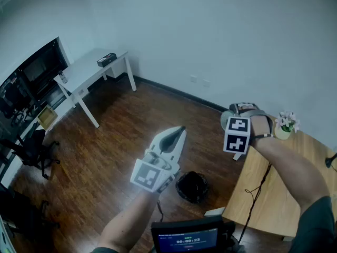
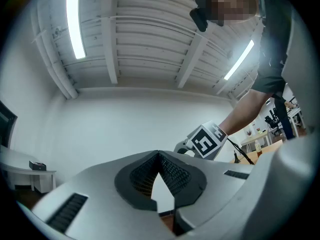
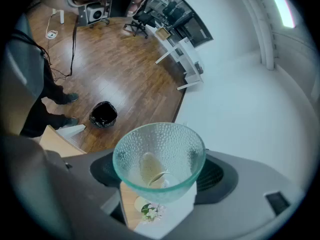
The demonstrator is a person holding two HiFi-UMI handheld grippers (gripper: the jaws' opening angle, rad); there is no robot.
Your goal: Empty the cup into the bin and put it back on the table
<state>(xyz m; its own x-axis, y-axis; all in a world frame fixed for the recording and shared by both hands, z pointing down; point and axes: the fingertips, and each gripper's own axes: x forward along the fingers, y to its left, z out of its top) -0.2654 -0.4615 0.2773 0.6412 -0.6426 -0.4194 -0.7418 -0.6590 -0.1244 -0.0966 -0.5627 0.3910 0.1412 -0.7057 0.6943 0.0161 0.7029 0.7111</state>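
- Right claw (image 3: 160,170): closed on the cup (image 3: 160,149), which is gripped by its sides between the two pads.
- Cup: clear dimpled glass, held clear of the surface at the far left corner of the desk (image 1: 274,194), near a small flower pot (image 1: 285,125).
- Left claw (image 1: 180,130): jaws brought together at the tips, nothing held; raised over the floor, well apart from the cup.
- Bin (image 1: 192,186): black, set on the wooden floor just beside the desk's left edge.

Office with desks (image 1: 89,70), monitors (image 1: 38,67), chairs (image 1: 32,146)
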